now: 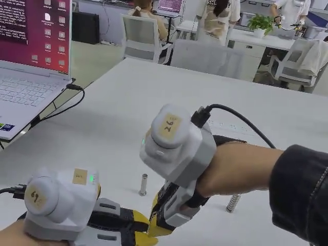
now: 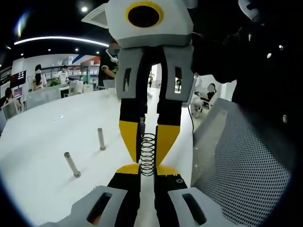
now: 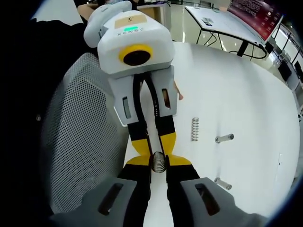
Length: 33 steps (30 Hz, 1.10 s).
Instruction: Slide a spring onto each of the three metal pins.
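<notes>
Spring, one, held off the tabletop between your two grippers, set tip to tip. Left gripper: jaws narrow, pinching the spring's near end. Right gripper: jaws narrow on the same coil from the opposite side. Metal pins, two counted in the left gripper view: nearer pin and farther pin, both upright and bare, off to one side of the jaws. Loose spring, lying flat near a pin. Step, by my reading: re-gripping before the first threading. Next, you needed one pair to release, then the bore lined up over a pin.
</notes>
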Each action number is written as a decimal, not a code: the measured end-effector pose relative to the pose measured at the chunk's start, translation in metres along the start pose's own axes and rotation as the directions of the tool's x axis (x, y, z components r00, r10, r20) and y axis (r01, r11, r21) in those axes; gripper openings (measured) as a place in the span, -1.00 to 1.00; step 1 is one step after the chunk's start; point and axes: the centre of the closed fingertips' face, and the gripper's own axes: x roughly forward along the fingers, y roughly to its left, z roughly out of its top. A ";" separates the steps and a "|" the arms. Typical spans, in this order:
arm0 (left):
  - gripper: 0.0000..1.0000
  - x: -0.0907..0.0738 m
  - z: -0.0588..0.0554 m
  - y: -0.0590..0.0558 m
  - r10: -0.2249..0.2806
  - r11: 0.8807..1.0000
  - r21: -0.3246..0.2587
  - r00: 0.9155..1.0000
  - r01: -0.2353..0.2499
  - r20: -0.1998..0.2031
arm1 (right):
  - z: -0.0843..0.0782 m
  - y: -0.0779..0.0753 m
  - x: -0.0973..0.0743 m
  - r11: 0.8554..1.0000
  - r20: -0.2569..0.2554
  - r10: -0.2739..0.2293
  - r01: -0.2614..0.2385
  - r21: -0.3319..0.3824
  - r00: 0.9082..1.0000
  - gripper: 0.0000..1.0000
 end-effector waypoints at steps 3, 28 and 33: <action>-0.97 -0.001 0.001 0.001 0.003 1.000 -0.009 1.000 -0.003 0.002 | 0.000 -0.002 0.000 1.000 -0.001 -0.003 0.003 0.001 1.000 -0.82; -0.46 -0.001 -0.004 0.015 0.062 0.997 -0.040 0.997 -0.061 0.034 | -0.017 -0.016 -0.017 0.996 0.008 -0.047 0.046 0.080 0.999 -0.83; -0.27 -0.006 -0.010 0.023 0.102 0.994 -0.053 0.994 -0.101 0.035 | -0.024 -0.023 -0.025 0.992 0.011 -0.068 0.066 0.104 0.998 -0.83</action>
